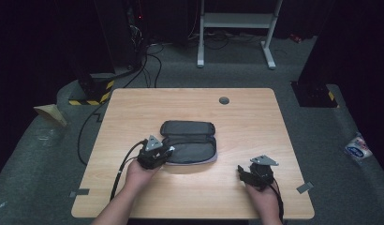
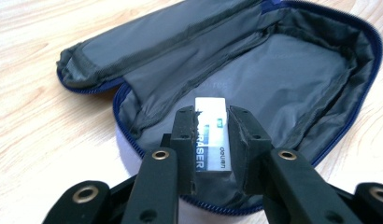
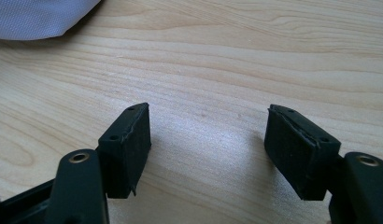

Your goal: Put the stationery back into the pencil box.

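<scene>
One white rectangular eraser (image 2: 212, 135) sits clamped in the left tongs (image 2: 213, 140), above the open grey fabric pencil case (image 1: 190, 140) at the light wooden tabletop's (image 1: 246, 117) centre. Right tongs (image 3: 208, 144) rest wide apart, empty, near right. Placing seems underway; next, lower and release inside.

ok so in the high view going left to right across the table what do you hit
left hand-held gripper → open pencil case → right hand-held gripper

The white eraser (image 2: 213, 135) reads "RASER", its first letter hidden, with an upside-down brand beside it, seemingly "deli".
</scene>
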`<state>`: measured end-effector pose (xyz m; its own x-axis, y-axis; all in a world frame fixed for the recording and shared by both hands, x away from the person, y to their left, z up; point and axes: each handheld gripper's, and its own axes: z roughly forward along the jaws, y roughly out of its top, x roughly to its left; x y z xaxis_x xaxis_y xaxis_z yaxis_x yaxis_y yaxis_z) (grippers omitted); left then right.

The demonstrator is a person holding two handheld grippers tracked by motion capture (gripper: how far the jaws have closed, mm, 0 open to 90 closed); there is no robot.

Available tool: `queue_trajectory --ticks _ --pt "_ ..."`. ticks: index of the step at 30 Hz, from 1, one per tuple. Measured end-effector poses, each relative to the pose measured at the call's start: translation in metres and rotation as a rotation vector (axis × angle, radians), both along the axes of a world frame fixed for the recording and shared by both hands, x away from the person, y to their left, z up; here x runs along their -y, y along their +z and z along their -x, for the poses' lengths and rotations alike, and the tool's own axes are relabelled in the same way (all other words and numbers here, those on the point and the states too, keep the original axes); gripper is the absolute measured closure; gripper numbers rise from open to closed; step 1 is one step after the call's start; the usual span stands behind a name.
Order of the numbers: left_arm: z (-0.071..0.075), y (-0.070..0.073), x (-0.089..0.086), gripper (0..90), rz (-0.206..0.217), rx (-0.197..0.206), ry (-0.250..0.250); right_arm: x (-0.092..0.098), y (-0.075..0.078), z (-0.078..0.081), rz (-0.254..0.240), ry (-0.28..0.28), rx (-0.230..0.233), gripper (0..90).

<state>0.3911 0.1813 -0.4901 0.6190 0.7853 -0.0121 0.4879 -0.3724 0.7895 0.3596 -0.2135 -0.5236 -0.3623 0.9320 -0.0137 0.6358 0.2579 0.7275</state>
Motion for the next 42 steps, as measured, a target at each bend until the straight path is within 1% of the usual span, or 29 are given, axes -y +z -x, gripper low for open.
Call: queue_trajectory --ticks 2,4,7,9,12,16,18,21,24,26,28,29,30,32,34,36,37,42 --pt "0.000 -0.001 -0.001 72.4 0.001 -0.005 0.004 0.000 0.000 0.000 0.000 0.000 0.000 31.4" --pt "0.000 -0.002 -0.001 71.1 0.012 -0.007 -0.001 0.000 0.000 0.000 0.000 0.000 0.000 31.4" --pt "-0.001 0.000 -0.002 64.0 0.054 -0.019 -0.001 0.000 0.000 0.000 0.001 0.000 0.000 31.4" --pt "-0.002 0.002 -0.001 61.2 0.058 -0.006 0.005 0.000 0.000 0.000 0.001 0.000 -0.001 31.4" --pt "-0.004 0.005 -0.002 57.6 0.066 0.002 0.010 0.000 0.000 0.000 0.000 0.001 -0.003 31.4" --pt "-0.005 0.008 -0.005 54.0 0.101 0.001 0.021 0.000 0.000 0.000 -0.002 -0.001 -0.004 31.4" --pt "-0.006 0.009 -0.006 52.1 0.105 0.005 0.023 0.000 0.000 0.000 0.001 0.005 -0.003 31.4" --pt "-0.006 0.013 -0.008 49.5 0.125 0.009 0.027 0.000 0.000 0.001 0.002 0.006 -0.001 31.4" --pt "-0.004 0.014 -0.010 47.5 0.121 0.023 0.033 0.000 0.000 0.001 0.002 0.007 -0.001 31.5" --pt "-0.004 0.013 -0.011 45.1 0.115 0.022 0.031 0.000 0.000 0.001 0.001 0.007 -0.001 31.5" --pt "-0.004 0.014 -0.012 42.8 0.120 0.023 0.029 0.000 0.000 0.001 0.001 0.007 -0.002 31.4" --pt "-0.004 0.015 -0.013 40.6 0.122 0.026 0.036 0.000 0.000 0.001 0.001 0.007 -0.002 31.4" --pt "-0.004 0.015 -0.015 39.1 0.126 0.027 0.038 0.000 0.000 0.001 0.001 0.007 -0.002 31.4" --pt "-0.004 0.016 -0.018 38.2 0.155 0.021 0.039 0.000 0.000 0.001 -0.001 0.006 -0.003 31.4" --pt "-0.004 0.018 -0.021 35.5 0.163 0.021 0.043 0.000 0.000 0.001 0.000 0.007 -0.002 31.4" --pt "-0.002 0.018 -0.023 31.1 0.159 0.025 0.043 0.000 0.000 0.001 0.001 0.009 -0.001 31.4" --pt "-0.002 0.019 -0.024 28.9 0.144 0.029 0.041 0.000 0.000 0.001 0.001 0.009 -0.002 31.4" --pt "0.001 0.015 -0.037 20.2 0.142 0.020 0.060 0.000 0.000 0.001 0.001 0.009 -0.002 31.4"
